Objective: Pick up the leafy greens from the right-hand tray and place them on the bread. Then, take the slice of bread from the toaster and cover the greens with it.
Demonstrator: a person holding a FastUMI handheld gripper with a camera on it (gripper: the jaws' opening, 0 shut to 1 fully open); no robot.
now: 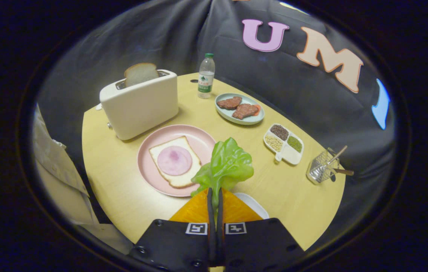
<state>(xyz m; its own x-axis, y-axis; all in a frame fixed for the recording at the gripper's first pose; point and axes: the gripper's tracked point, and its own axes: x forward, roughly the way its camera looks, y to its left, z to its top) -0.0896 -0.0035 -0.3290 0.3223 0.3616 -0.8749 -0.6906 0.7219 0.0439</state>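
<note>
My gripper [215,193] is shut on the stem of the leafy greens [228,166], which stick up just ahead of the fingers, lifted above the table. Beyond and left of the greens lies a pink plate [199,138] holding a slice of bread [161,151] topped with a round pink ham slice [174,160]. The greens' left edge overlaps the plate's right rim in the view. Farther back stands a cream toaster [138,104] with a second bread slice [140,73] sticking out of its slot.
A white tray [253,204] peeks out right of the fingers. Behind are a water bottle [206,76], a plate of meat pieces [239,108], a three-part dish of grains [284,143] and a small wire basket [321,167]. A person's sleeve [57,158] is at the left.
</note>
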